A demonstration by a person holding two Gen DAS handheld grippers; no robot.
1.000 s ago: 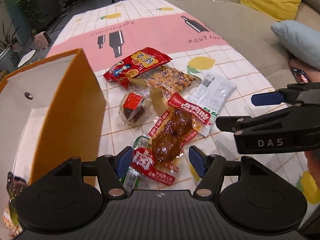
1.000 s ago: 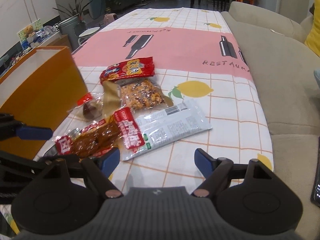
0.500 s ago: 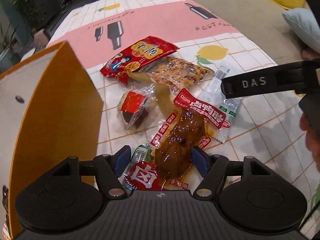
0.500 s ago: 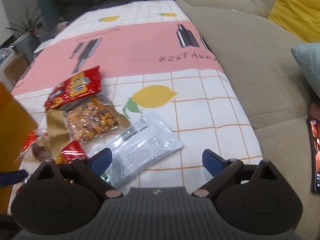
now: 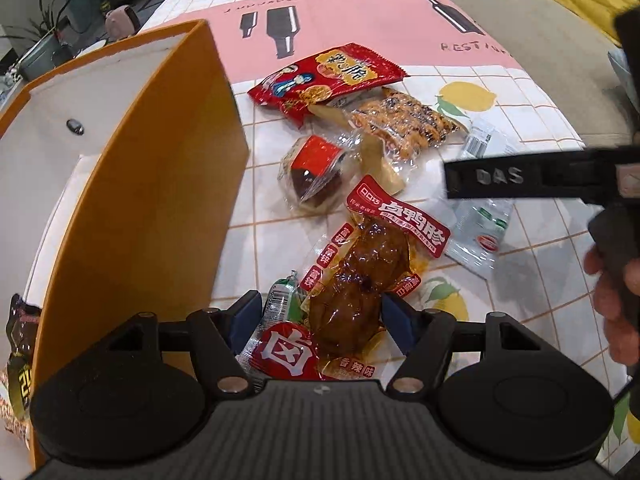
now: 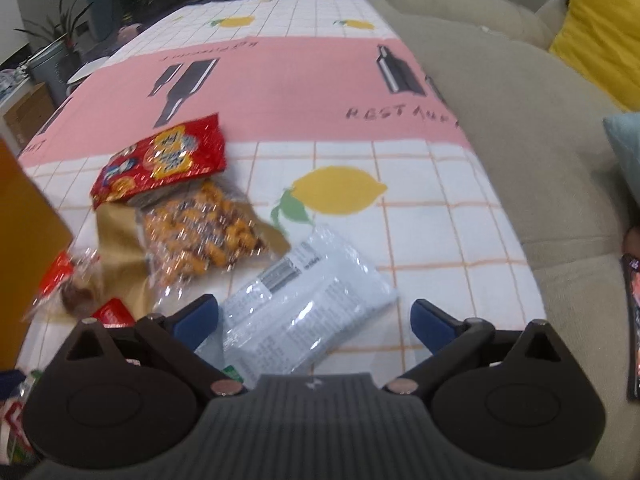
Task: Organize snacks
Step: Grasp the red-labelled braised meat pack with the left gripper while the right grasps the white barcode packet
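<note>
- left gripper [image 5: 320, 320]: matte black body, blue pads, silver screws, ribbed grey top
- right gripper [image 6: 314, 320]: same build; "DAS" embossed on side
- hand [image 5: 616, 304]: bare skin

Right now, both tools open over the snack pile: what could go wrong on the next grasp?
1. The left tool straddles the braised duck pack, which overlaps a green-and-white packet; closing may pinch both.
2. The right tool hovers over the white packet, which lies flat and slick; the fingers may slide off.
3. The orange box wall stands close on the left; a lift could clip it.
</note>
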